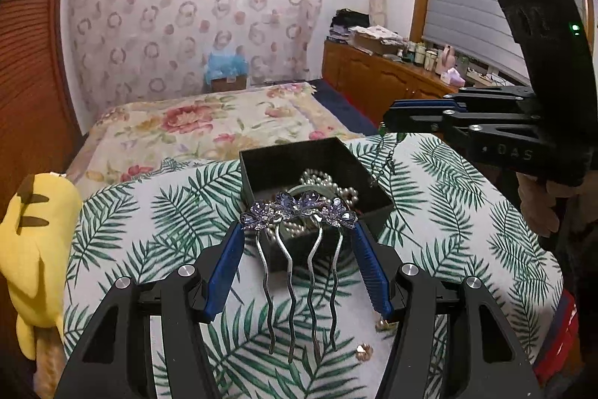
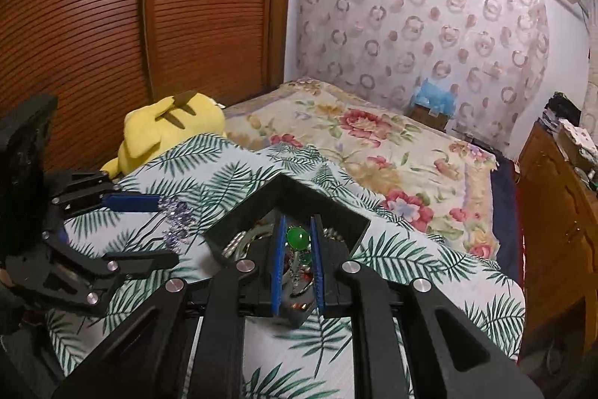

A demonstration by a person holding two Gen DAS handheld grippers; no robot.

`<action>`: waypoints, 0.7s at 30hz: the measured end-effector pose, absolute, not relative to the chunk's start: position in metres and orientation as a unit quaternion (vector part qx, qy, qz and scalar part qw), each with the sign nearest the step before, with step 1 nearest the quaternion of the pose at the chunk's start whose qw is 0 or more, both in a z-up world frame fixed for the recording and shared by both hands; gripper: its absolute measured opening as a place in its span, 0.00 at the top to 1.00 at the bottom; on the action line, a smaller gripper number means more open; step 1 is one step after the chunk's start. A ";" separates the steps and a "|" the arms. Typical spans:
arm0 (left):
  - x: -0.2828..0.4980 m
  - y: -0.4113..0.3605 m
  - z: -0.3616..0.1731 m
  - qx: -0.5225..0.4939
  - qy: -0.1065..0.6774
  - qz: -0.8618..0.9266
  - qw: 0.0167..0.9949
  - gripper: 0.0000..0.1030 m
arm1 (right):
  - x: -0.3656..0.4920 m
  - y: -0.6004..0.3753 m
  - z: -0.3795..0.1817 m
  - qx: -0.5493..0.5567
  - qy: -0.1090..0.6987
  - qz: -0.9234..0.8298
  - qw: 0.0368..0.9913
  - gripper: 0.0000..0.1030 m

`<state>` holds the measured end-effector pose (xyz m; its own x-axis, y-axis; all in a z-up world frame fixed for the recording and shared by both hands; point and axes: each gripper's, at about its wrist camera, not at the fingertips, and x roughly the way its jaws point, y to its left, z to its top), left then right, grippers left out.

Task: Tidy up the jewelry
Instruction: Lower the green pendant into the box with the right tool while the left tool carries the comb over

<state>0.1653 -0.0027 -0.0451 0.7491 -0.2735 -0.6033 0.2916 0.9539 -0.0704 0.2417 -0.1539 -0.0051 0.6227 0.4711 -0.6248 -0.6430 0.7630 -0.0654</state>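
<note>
We work over a surface draped in a white cloth printed with green palm leaves [image 1: 157, 212]; whether a tabletop lies under it, we cannot tell. On the cloth sits the open, square black jewellery box [image 1: 284, 156], the place where the pieces are evidently being gathered: a white pearl strand [image 1: 338, 187] and a pale green bangle already lie inside.

Our left gripper [image 1: 299, 230] carries a silver four-pronged hair comb topped with purple crystal flowers [image 1: 299, 208], its jaws fairly wide and pinching the flower bar at both ends, prongs pointing back toward the camera. It hangs at the box's near rim, probably so the comb can be lowered in flat.

Our right gripper [image 2: 298, 242] reaches over the box with jaws narrowed on a round green-stone pendant [image 2: 298, 237], whose thin chain dangles in the left view.

Two small gold-coloured earrings [image 1: 364, 351] lie on the cloth; one is partly hidden behind the left jaw. The box's contents beneath the right gripper are blurred.
</note>
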 end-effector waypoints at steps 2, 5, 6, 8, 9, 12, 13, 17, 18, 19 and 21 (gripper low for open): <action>0.171 -0.003 -0.045 0.015 0.321 -0.150 0.935 0.45 | 0.249 -0.152 -0.007 -0.142 0.303 0.309 0.890 0.86; 0.180 -0.004 -0.046 0.016 0.325 -0.152 0.933 0.45 | 0.264 -0.146 -0.012 -0.145 0.310 0.302 0.890 0.86; 0.183 -0.005 -0.046 0.018 0.326 -0.153 0.933 0.45 | 0.268 -0.143 -0.016 -0.148 0.312 0.302 0.889 0.86; 0.187 -0.005 -0.045 0.021 0.326 -0.150 0.933 0.45 | 0.278 -0.140 -0.023 -0.149 0.320 0.300 0.886 0.85; 0.190 -0.005 -0.045 0.021 0.327 -0.149 0.933 0.45 | 0.283 -0.140 -0.026 -0.145 0.325 0.299 0.885 0.85; 0.196 -0.004 -0.045 0.022 0.327 -0.146 0.933 0.45 | 0.294 -0.139 -0.035 -0.130 0.339 0.299 0.883 0.85; 0.197 -0.004 -0.046 0.023 0.328 -0.145 0.933 0.45 | 0.295 -0.140 -0.037 -0.128 0.341 0.298 0.882 0.85; 0.207 -0.006 -0.047 0.028 0.332 -0.143 0.932 0.45 | 0.302 -0.139 -0.044 -0.119 0.351 0.293 0.881 0.82; 0.208 -0.006 -0.048 0.028 0.333 -0.143 0.932 0.45 | 0.302 -0.139 -0.045 -0.116 0.353 0.295 0.880 0.76; 0.210 -0.006 -0.048 0.028 0.334 -0.143 0.931 0.45 | 0.303 -0.141 -0.045 -0.111 0.354 0.300 0.879 0.74; 0.215 -0.009 -0.049 0.028 0.336 -0.143 0.930 0.45 | 0.303 -0.144 -0.045 -0.108 0.352 0.296 0.881 0.72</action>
<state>0.2148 -0.0095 -0.0486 0.7329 -0.2472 -0.6338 0.2853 0.9574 -0.0435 0.3032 -0.1445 -0.0445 0.5773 0.4458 -0.6841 -0.5980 0.8013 0.0176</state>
